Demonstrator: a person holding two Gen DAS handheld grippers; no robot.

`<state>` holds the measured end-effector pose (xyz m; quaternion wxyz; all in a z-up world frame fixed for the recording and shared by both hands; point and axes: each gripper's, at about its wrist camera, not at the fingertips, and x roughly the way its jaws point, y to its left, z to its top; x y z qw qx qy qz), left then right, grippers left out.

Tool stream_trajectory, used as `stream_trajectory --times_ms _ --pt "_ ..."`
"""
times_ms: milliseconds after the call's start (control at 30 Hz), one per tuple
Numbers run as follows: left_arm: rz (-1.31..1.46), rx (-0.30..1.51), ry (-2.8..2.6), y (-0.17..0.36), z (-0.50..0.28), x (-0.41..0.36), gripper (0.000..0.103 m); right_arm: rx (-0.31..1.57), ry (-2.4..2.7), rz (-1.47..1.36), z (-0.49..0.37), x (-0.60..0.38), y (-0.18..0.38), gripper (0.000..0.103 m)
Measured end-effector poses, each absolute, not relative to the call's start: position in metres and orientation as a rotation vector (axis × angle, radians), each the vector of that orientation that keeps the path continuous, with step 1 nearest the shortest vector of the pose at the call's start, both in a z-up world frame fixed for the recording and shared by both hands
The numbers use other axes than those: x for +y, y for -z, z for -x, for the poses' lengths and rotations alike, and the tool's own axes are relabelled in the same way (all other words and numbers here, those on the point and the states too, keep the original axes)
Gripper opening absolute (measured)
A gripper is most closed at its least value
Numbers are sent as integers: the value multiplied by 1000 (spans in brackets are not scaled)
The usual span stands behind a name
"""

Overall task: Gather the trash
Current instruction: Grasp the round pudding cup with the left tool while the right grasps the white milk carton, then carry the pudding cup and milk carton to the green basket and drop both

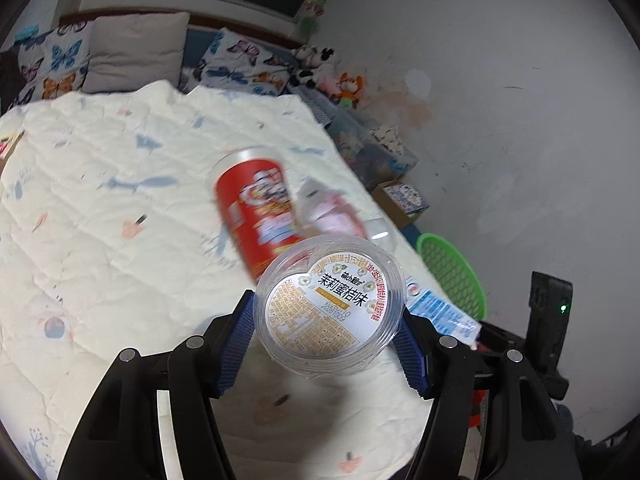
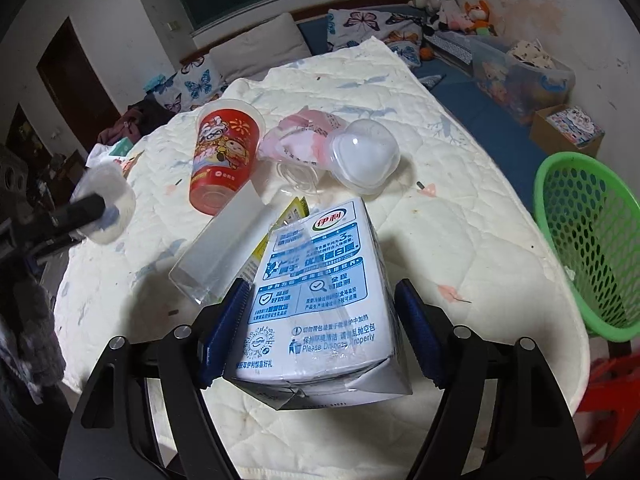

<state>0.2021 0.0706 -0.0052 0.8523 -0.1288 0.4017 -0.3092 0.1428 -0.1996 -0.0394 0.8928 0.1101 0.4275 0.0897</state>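
1. Clear thin plastic makes up the tub (image 1: 329, 305) in the left gripper (image 1: 329, 320); its blue fingers (image 1: 236, 344) pinch the tub's side walls, lifted above the bed (image 1: 100, 220). It looks empty and light, and it may buckle under a hard squeeze.
2. The right gripper (image 2: 320, 332) has its fingers (image 2: 222, 332) against the milk carton (image 2: 320, 280) on both flanks, just above the quilt. Cardboard is stiff enough, though loose film on it may slip.
3. Still lying on the bed: a red cup (image 2: 224, 156) on its side, a domed lid (image 2: 366, 156), pink wrapping (image 2: 298, 136).
4. The green basket (image 2: 592, 240) stands beside the bed, probably the destination.
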Motion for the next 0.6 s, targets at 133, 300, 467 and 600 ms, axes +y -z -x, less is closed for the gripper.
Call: stream_trajectory --times_ms 133,300,467,600 --pt "269 837 670 -3 -202 53 63 861 -202 -231 -137 -206 32 74" --pt "252 841 705 -12 -202 28 62 821 -202 -254 -128 -221 23 74" --pt "224 842 748 -20 -207 -4 62 792 -151 -267 -120 -256 13 74" --pt "212 851 786 -24 -213 -35 63 786 -68 -272 -115 -298 12 74"
